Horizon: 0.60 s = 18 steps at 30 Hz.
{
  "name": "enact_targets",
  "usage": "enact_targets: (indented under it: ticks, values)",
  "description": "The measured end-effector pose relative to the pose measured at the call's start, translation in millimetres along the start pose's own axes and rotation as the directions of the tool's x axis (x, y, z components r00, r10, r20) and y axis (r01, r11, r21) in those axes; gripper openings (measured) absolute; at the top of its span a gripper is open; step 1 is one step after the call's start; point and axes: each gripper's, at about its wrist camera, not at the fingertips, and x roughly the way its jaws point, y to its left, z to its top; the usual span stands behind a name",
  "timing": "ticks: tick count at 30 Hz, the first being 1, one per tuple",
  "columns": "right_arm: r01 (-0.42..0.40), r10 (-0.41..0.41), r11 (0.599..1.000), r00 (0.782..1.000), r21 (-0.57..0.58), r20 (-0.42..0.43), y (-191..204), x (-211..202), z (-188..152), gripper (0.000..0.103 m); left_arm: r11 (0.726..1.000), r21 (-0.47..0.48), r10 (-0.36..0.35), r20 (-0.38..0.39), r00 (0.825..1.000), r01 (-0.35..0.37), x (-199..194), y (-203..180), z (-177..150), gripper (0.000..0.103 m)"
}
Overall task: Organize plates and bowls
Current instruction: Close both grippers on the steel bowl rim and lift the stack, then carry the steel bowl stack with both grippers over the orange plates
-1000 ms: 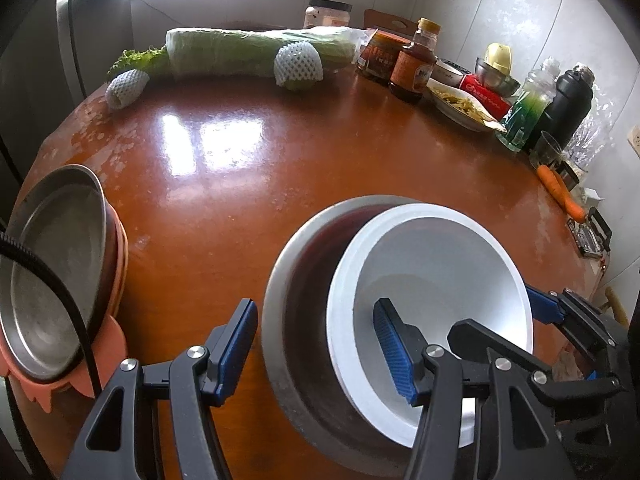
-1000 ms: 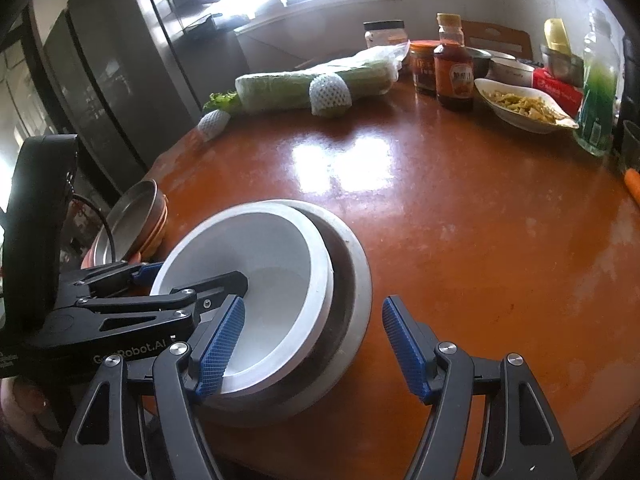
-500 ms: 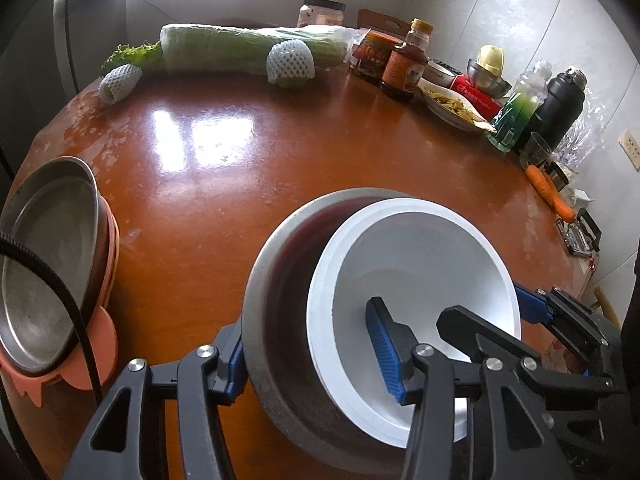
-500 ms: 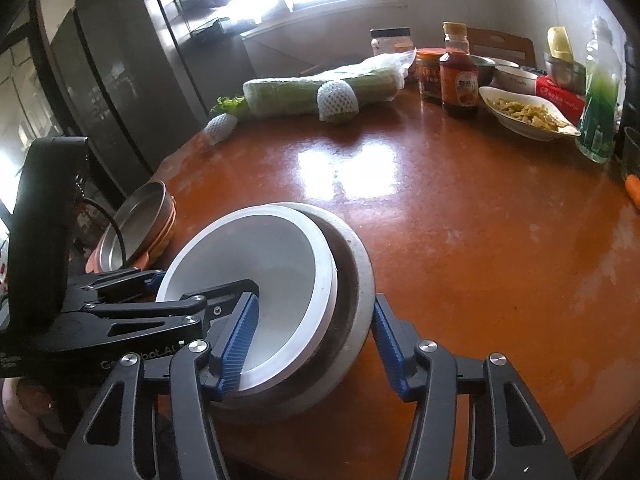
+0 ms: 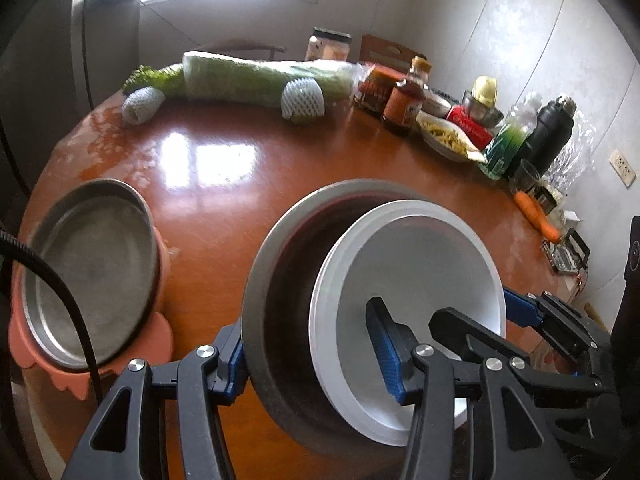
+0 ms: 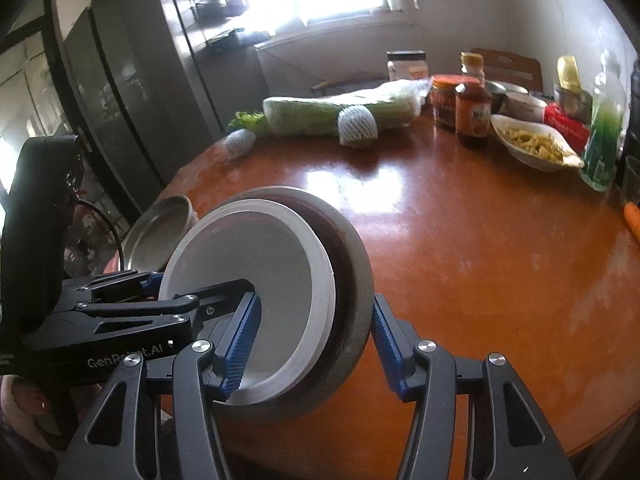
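Item, nested pair in lift: left gripper point(image 5: 308, 344) and right gripper point(image 6: 312, 336) each clamped partway across opposite rims of white bowl point(image 5: 416, 264) inside grey metal bowl point(image 5: 288, 264), tilted above table point(image 5: 224, 200); keep both level, travel together toward steel plate point(image 5: 92, 280).
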Motion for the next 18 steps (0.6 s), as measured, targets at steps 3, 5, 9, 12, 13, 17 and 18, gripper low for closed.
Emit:
enact_targets:
  ticks: [3,5,9,12,13,17,18]
  values:
    - [-0.004,0.004,1.0,1.0,-0.02,0.014,11,-4,3,0.058,1.0,0.0,0.008,0.029,1.0,-0.008,-13,5,1,0.052]
    - [-0.011,0.011,1.0,1.0,-0.029,0.021,18,-7,6,0.057,1.0,-0.006,0.009,0.041,0.999,-0.009,-20,9,2,0.052]
    - [-0.017,0.019,0.998,0.999,-0.055,0.034,34,-10,12,0.057,1.0,-0.018,0.014,0.077,0.997,-0.013,-36,19,1,0.052]
    - [-0.026,0.029,0.997,0.999,-0.075,0.038,46,-9,15,0.057,0.999,-0.025,0.026,0.103,0.994,-0.023,-46,29,1,0.052]
    - [-0.027,0.03,0.996,0.999,-0.083,0.037,51,-8,16,0.057,0.999,-0.03,0.026,0.107,0.994,-0.022,-47,31,0,0.052]
    - [-0.03,0.034,0.995,0.999,-0.098,0.035,63,-4,19,0.057,0.998,-0.053,0.021,0.114,0.993,-0.016,-49,45,0,0.052]
    - [-0.03,0.034,0.994,0.999,-0.102,0.035,66,-2,20,0.057,0.998,-0.057,0.022,0.116,0.993,-0.015,-50,49,1,0.052]
